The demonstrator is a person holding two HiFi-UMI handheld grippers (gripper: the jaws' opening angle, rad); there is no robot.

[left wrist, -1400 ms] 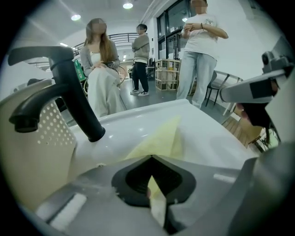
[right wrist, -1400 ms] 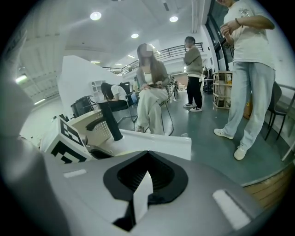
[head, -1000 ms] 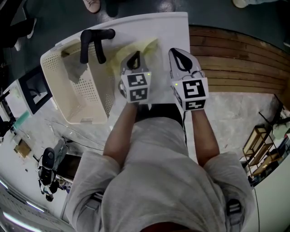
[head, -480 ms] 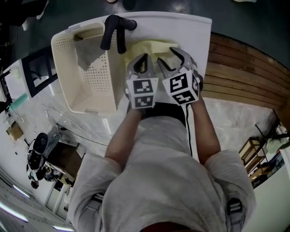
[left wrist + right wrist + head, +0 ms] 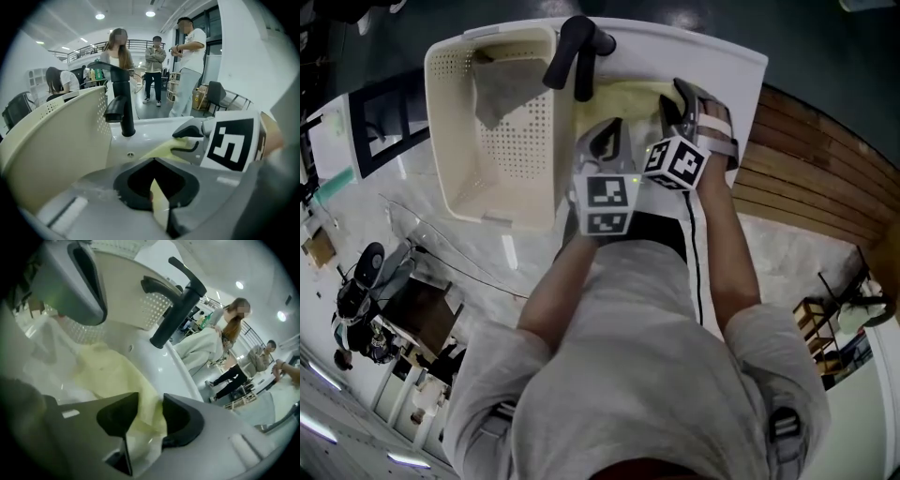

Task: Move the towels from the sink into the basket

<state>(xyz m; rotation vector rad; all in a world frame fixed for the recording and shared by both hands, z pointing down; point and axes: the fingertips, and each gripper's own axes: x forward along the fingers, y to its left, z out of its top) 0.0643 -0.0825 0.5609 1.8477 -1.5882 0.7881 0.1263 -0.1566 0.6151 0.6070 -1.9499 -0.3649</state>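
A pale yellow towel [image 5: 630, 97] lies in the white sink [image 5: 727, 56], below the black faucet [image 5: 577, 54]. My right gripper [image 5: 682, 105] is down at it with its jaws open, and in the right gripper view the yellow towel [image 5: 112, 376] shows in the gap of that gripper [image 5: 149, 411]. My left gripper [image 5: 605, 142] hovers shut just left of it, over the sink's near edge, with nothing held [image 5: 152, 161]. A grey towel [image 5: 502, 86] lies inside the cream perforated basket [image 5: 464, 178], which stands left of the sink.
The faucet [image 5: 122, 110] rises between basket and sink, close to both grippers. The basket wall [image 5: 51, 136] stands right beside the left gripper. A wooden slatted floor [image 5: 806, 187] lies to the right. Several people [image 5: 154, 65] stand in the background.
Both grippers have moved forward over the sink. The right gripper's jaws have gone from shut to open and come down onto the yellow towel. The left gripper stays shut.
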